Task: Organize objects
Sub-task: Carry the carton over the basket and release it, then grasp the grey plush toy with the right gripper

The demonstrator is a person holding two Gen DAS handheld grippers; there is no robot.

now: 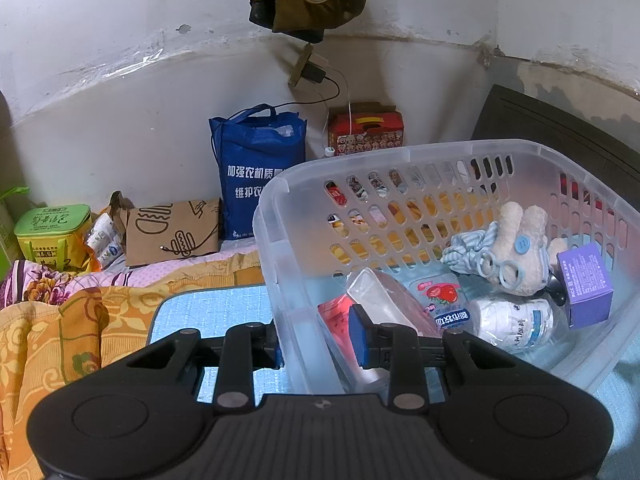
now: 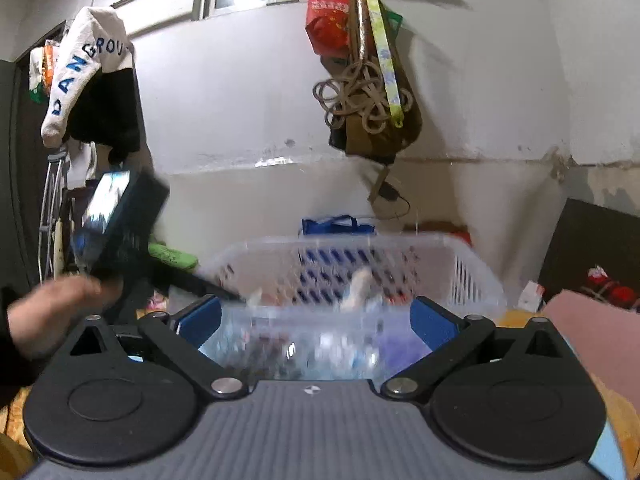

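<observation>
**Basket on the bed, one tool clamped on the rim, the other wide open**

The clear plastic basket (image 1: 404, 184) sat on a pale blue mat (image 1: 212, 312) on the bed, tipped a bit toward the left wrist camera. My guess: it was light and a little flexy, with slotted walls and a smooth rolled rim, so the rim was the sane place to grab it. Slick plastic though, so a narrow pinch could slide.

The left tool (image 1: 320, 338) was nearly shut on the near wall of the basket, one blue pad outside and one inside. The right tool (image 2: 316, 320) had its jaws spread as wide as they go with nothing between them, hovering at the basket's near edge; that view was badly blurred.

Inside: a fuzzy beige plush toy (image 1: 520, 240) (soft, squashy), a purple carton (image 1: 588, 284) (stiff, crisp corners), a white round bottle (image 1: 516, 324) (probably rolls) and a strawberry-print pouch (image 1: 440, 300) (floppy).

Further out, a blue tote bag (image 1: 256, 168) and a brown paper bag (image 1: 172, 232) leaned on the scuffed wall, with a floral orange quilt (image 1: 60, 340) alongside.
</observation>
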